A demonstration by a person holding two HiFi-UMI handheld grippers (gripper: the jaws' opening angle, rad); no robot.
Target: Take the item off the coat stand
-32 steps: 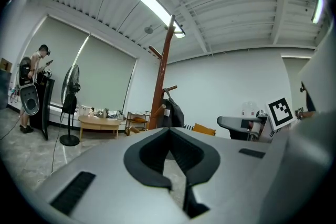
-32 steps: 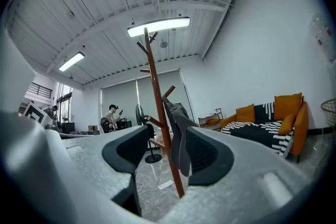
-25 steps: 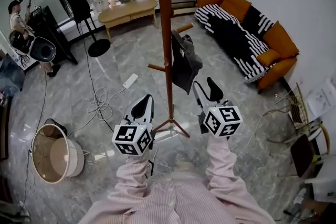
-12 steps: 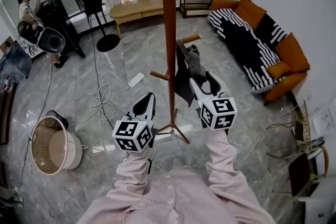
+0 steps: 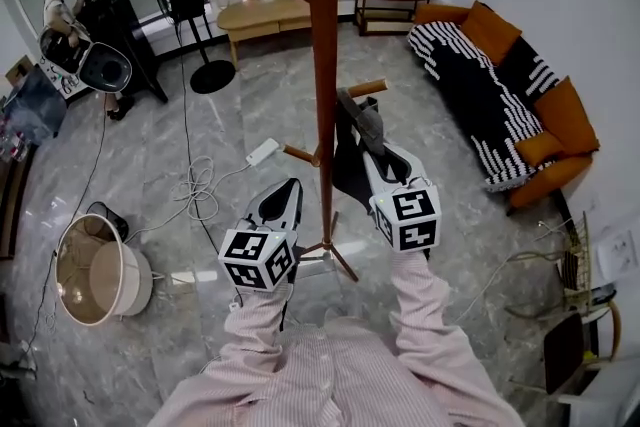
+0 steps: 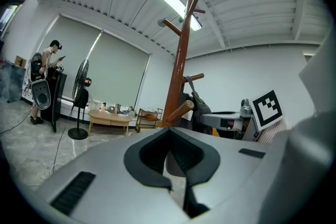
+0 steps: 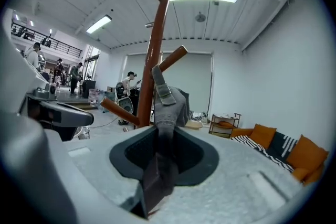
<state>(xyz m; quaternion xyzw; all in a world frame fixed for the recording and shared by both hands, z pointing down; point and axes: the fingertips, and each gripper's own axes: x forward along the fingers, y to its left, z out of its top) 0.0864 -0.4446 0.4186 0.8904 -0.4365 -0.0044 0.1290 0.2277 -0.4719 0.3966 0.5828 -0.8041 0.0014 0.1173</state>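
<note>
On bag (image 5: 348, 160) — right tongs (image 5: 378, 155) just closed.

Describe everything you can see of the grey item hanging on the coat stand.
The grey item looks like soft dark-grey fabric, perhaps a bag. Its webbing strap is looped over an upward-slanting wooden peg of the coat stand. It hangs limp beside the pole, clear of the floor. The right gripper has just been closing its jaws, and the item's lower fabric is pinched between them.
</note>
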